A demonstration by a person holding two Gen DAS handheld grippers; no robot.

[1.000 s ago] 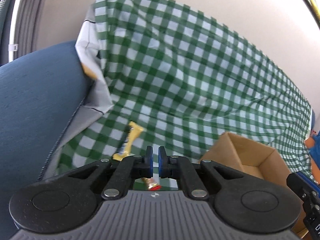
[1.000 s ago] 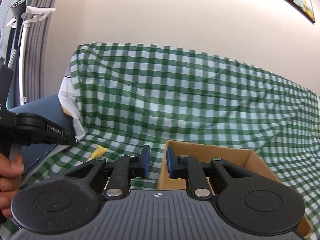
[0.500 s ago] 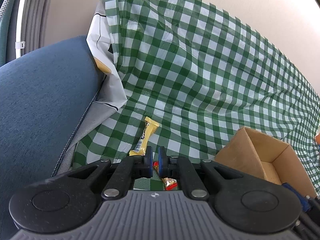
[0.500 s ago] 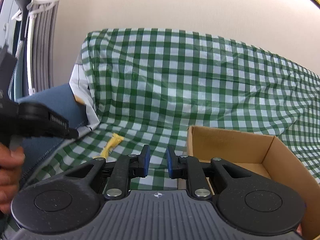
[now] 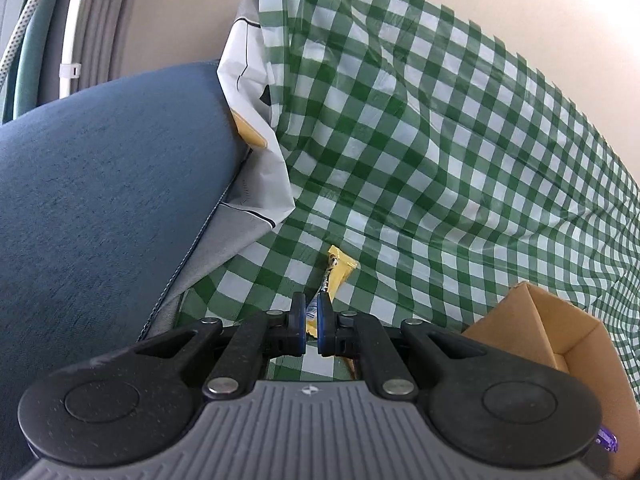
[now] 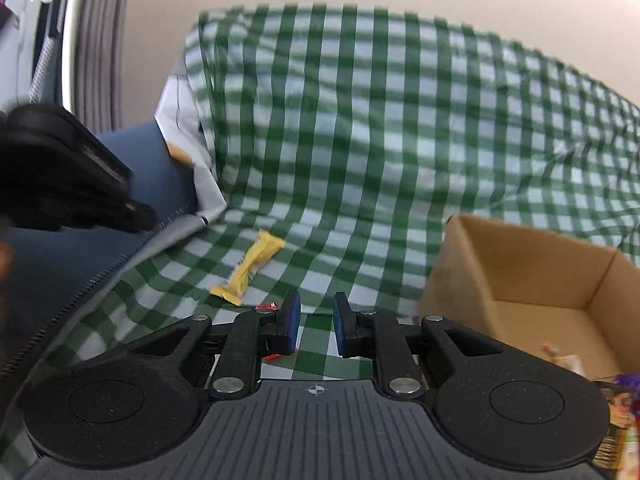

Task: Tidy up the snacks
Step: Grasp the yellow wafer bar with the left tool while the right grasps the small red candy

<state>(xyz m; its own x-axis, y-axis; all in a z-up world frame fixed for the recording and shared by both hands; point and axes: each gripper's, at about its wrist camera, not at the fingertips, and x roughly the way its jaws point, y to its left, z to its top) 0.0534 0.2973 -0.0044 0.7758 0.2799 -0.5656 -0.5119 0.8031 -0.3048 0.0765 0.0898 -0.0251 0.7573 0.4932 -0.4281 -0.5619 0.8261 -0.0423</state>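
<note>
- Two hand-held grippers are in view, each seen from its own wrist camera.
- Left gripper (image 5: 311, 330): its blue-padded jaws stand together, with only a slit between them and nothing clamped. It points down at the checked cloth.
- Yellow snack bar (image 5: 335, 276): it lies on the cloth directly beyond the left fingertips; its near end is hidden behind the pads, so contact cannot be told. In the right wrist view the same bar (image 6: 250, 267) lies flat and free, up and to the left of the right gripper.
- Right gripper (image 6: 316, 326): its jaws stand a little apart with an empty gap between the pads; only cloth shows through it.
- Red-wrapped snack (image 6: 267, 307): a small piece shows just beside the right gripper's left finger, mostly hidden behind it.
- Cardboard box (image 6: 532, 280): it stands open on the cloth to the right of the right gripper, near but apart from the yellow bar. A few wrapped snacks (image 6: 560, 356) lie on its floor; the view is blurred, so their kinds cannot be told. The left wrist view shows one corner of the box (image 5: 560, 332) at lower right.
- Green-and-white checked cloth (image 5: 440, 140): it covers the seat and back of a sofa.
- Blue armrest (image 5: 100, 184): it rises at the left, with a white cover (image 5: 256, 120) tucked between it and the cloth.
</note>
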